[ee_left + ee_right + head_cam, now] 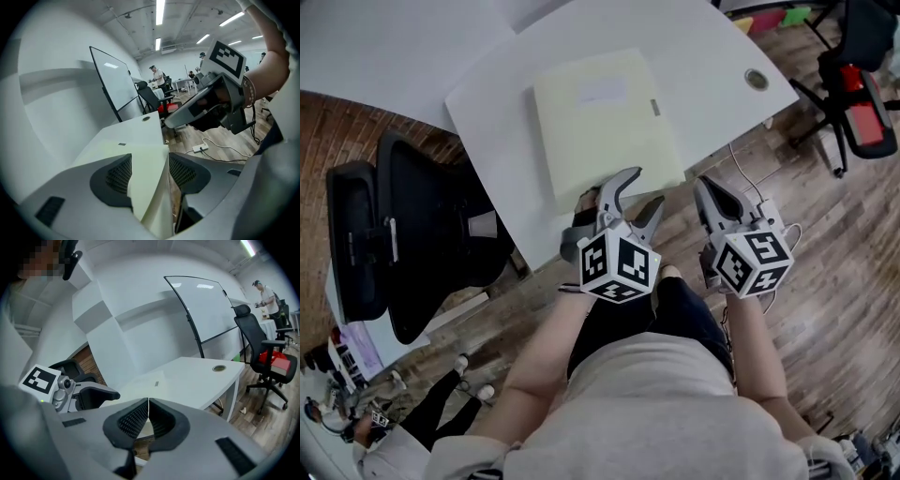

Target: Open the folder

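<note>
Hovering my left gripper (645,187) with jaws wide astride, not pinching, the near right corner of the flat pale-yellow card folder (600,122), which lies lengthwise away from me on the white desk (712,66), I hold my farther right gripper (706,189) shut and empty just beside it.

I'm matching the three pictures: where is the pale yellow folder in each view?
Head view: folder upper centre, flat on the white desk.
Left gripper view: bottom centre, close up.
Right gripper view: centre, faint on the desk.
Shared landmark: the desk's round cable hole.
</note>
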Tool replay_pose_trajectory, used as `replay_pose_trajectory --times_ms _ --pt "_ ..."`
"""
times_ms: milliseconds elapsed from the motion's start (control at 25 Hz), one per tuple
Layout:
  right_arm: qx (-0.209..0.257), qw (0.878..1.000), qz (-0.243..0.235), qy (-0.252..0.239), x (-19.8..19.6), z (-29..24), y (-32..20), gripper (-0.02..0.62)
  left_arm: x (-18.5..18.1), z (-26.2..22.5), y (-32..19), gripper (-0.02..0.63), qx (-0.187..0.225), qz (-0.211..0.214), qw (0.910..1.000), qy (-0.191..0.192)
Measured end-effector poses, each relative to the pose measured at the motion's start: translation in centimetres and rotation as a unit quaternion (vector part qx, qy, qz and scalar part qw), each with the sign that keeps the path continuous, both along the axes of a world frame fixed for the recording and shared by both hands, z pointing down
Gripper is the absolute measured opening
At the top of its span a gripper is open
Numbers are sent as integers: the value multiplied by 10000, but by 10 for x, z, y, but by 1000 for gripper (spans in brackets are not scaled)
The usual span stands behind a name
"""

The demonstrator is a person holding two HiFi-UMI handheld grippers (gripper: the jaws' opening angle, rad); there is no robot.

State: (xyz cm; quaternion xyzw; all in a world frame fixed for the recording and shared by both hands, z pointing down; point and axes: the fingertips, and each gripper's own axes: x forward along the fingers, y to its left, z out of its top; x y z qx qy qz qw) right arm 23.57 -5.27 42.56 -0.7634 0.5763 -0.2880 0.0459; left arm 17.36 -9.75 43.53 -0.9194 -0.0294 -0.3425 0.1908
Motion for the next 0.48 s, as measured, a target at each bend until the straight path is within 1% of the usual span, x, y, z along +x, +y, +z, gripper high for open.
replay_pose_trajectory --times_ms 160,320,480 --pt "-40 9999 8 -116 3 10 -5 23 3 11 -3 247 214 112 9994 -237" --pt "23 9994 119 -309 11 19 -12 23 7 18 -7 247 783 333 9958 -335" --pt "52 9982 363 -470 18 26 -17 26 5 27 -6 247 809 383 9949 -455"
